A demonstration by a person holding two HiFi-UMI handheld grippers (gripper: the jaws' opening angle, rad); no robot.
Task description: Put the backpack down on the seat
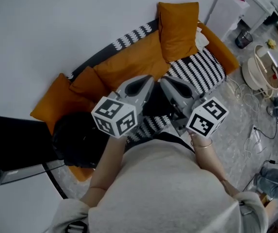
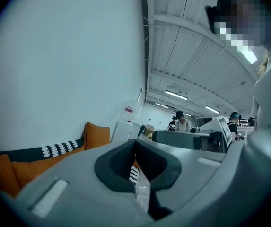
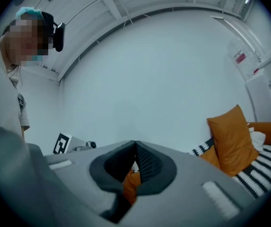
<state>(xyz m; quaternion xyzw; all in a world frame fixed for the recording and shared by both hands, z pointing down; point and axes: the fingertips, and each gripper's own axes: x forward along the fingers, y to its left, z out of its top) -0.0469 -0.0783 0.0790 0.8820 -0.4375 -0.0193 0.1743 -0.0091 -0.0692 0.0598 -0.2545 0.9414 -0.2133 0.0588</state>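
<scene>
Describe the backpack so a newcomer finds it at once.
Start at the orange sofa against the white wall. At its end on the person's left, beside a black box, sits the backpack: the only black, rounded lump among orange cushions.

White wall [image 1: 56, 23], grey floor [image 1: 237, 139], black cabinet [image 1: 17, 144]

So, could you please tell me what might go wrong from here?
1. The black backpack seems to lie at the left end of the sofa, near its front edge; it might slide off.
2. The left gripper and right gripper, both shut and empty, are close together and could knock.
3. Loose cables on the floor are a trip hazard.
</scene>
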